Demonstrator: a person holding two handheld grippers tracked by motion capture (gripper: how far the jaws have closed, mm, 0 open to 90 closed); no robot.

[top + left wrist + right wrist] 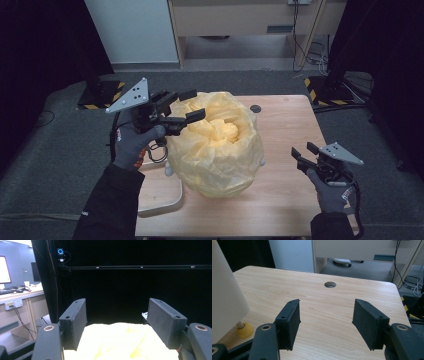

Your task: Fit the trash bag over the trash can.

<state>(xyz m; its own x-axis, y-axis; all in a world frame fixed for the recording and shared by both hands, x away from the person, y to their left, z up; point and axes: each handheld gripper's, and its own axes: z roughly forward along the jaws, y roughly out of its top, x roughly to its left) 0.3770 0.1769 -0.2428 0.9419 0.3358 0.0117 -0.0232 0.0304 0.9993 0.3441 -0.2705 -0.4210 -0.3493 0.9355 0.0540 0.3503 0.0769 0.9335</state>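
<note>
A crumpled yellow plastic bag (pixel 216 145) covers a white container standing on the wooden table (pixel 285 200). My left gripper (pixel 194 105) hovers over the bag's upper left rim, jaws wide apart and open, with nothing pinched. In the left gripper view the yellow bag (pixel 120 340) lies below and between the jaws of the left gripper (pixel 116 312), not pressed by either pad. My right gripper (pixel 303 149) stands open over bare table to the right of the bag. The right gripper (pixel 325 315) has only wood between its jaws.
A shallow white tray (pixel 161 197) sits at the table's front left, partly under my left forearm. A round cable hole (pixel 256 108) lies at the back of the table. The container's white wall (pixel 224 302) and a yellow foot (pixel 243 330) are close on the left in the right gripper view.
</note>
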